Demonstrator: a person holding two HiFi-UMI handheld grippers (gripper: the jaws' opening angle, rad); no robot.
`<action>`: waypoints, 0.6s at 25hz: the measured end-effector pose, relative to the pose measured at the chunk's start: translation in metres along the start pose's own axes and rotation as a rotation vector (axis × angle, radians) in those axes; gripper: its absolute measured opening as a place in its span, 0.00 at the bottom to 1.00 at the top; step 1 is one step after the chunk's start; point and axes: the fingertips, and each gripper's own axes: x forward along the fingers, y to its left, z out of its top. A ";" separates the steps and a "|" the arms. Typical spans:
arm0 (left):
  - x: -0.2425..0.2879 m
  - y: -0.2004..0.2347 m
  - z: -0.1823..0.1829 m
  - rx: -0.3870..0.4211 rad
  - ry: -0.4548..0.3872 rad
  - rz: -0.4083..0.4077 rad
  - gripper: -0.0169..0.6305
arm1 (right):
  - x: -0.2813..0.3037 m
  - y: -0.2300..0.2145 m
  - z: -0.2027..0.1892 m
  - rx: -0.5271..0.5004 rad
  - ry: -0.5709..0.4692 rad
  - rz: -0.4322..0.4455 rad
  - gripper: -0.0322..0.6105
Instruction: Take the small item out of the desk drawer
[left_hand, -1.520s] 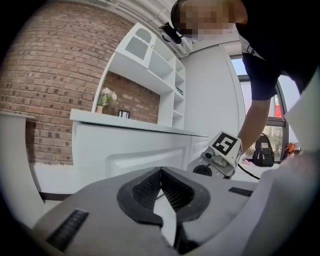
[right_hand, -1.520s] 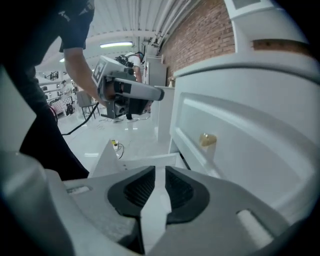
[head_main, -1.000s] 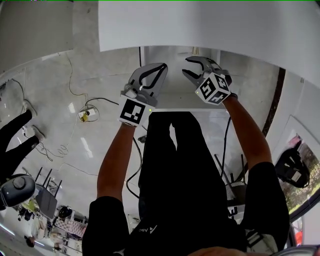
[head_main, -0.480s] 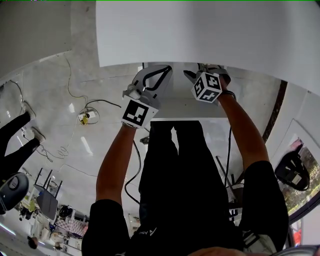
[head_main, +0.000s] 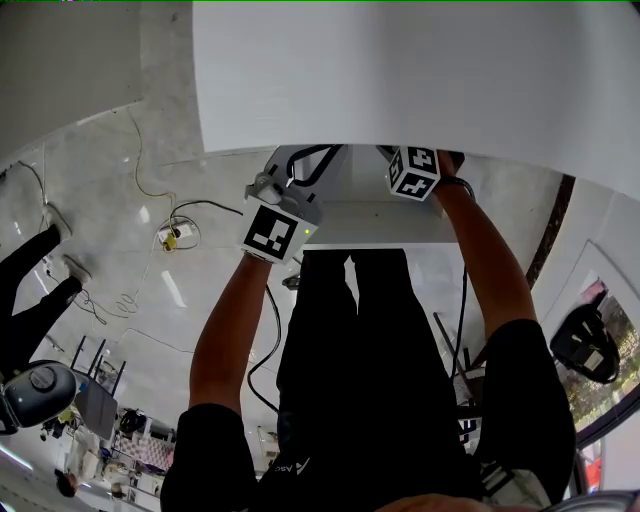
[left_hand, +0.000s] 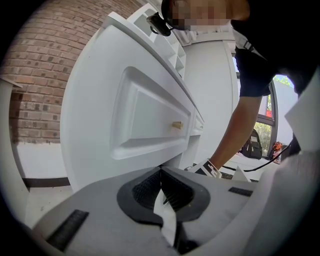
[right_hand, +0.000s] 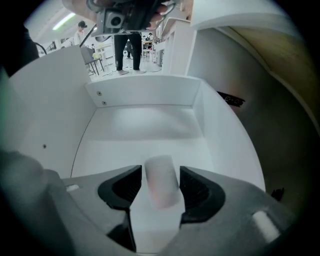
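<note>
— How do we hold ourselves?
— Both arms stretched forward, side by side: left arm (head_main: 225, 330), right arm (head_main: 490, 270), bare below short sleeves.
— Our left gripper (left_hand: 161, 170)?
— Jaws pressed together at the tips.
— And our right gripper (right_hand: 160, 172)?
— Reached a little farther forward than the left, jaws standing apart.

The small item (right_hand: 161, 186) lies in the drawer (right_hand: 145, 95), between the right gripper's (right_hand: 160, 173) jaws. Drawer walls stand beside and ahead.
</note>
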 end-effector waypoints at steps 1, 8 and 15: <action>0.000 0.000 0.000 -0.002 0.001 -0.001 0.02 | 0.000 -0.001 0.001 0.005 0.001 0.003 0.41; -0.002 0.003 -0.003 -0.015 0.010 0.002 0.03 | -0.005 -0.014 0.000 0.012 0.032 -0.016 0.36; -0.006 -0.006 0.000 -0.019 0.017 0.007 0.02 | -0.023 0.000 0.010 0.054 -0.033 0.000 0.35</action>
